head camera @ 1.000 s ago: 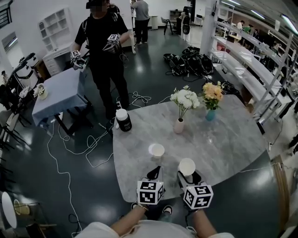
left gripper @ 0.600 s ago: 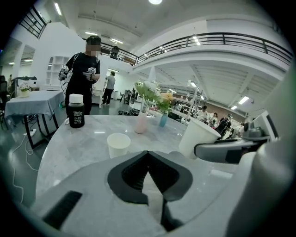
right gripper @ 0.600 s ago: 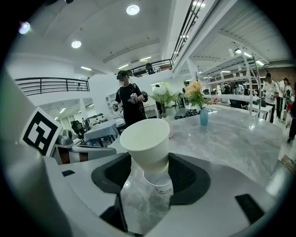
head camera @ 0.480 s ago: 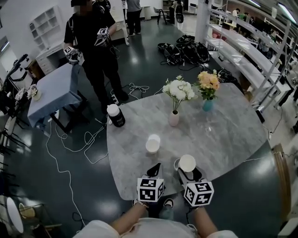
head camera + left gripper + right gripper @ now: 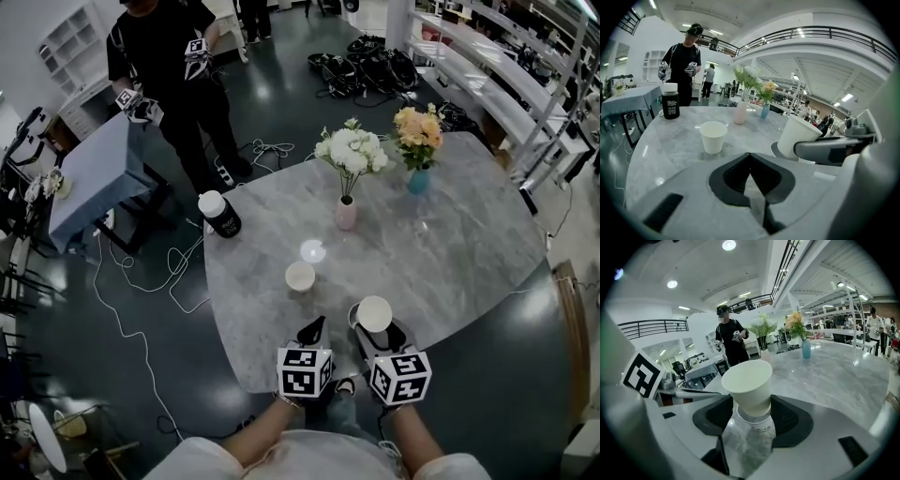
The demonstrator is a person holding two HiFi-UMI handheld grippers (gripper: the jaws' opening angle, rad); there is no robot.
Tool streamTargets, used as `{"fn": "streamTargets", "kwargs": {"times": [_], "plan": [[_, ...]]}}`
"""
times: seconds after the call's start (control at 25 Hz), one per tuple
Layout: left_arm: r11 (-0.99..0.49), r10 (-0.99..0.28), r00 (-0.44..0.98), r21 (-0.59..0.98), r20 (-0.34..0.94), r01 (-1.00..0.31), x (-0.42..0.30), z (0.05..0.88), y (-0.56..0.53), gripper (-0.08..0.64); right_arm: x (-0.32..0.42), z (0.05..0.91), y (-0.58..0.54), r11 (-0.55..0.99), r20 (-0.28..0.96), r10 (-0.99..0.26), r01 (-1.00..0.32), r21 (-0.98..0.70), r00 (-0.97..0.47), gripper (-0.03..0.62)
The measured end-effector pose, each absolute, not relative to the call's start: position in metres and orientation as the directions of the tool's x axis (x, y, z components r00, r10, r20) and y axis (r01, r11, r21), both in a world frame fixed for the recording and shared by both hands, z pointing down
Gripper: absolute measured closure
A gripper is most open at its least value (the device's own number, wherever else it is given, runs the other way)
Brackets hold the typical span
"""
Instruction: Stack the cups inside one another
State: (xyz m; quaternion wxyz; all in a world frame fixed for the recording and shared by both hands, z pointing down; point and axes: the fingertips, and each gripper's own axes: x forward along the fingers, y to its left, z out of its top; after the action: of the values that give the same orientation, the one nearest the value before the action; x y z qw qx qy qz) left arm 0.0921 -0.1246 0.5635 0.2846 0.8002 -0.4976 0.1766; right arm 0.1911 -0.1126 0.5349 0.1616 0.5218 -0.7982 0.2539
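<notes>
A white paper cup sits tilted between the jaws of my right gripper, which is shut on it. In the right gripper view this cup rests in the mouth of a second, printed cup standing on the marble table. Another white cup stands alone, ahead and left of my left gripper. The left gripper view shows that lone cup upright, and my left gripper shut and empty, its tips touching.
A black canister with a white lid stands at the table's far left. At the back are a pink vase of white flowers and a blue vase of orange flowers. A person stands beyond the table. Cables lie on the floor.
The head view has swung downward, so the table looks shifted. A rim of the lower cup now shows beside the held cup. Both grippers stay near the front edge.
</notes>
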Motion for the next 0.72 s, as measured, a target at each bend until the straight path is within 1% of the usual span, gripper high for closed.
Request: {"fn": "streamTargets", "kwargs": {"times": [0.72], "plan": [[-0.345,-0.665,0.446,0.284,0.599,-0.895,0.090,0.578,-0.128,0.560,0.186,0.544,-0.114,0.330,0.536,-0.749,-0.920,-0.210,-0.391,0.360]]}}
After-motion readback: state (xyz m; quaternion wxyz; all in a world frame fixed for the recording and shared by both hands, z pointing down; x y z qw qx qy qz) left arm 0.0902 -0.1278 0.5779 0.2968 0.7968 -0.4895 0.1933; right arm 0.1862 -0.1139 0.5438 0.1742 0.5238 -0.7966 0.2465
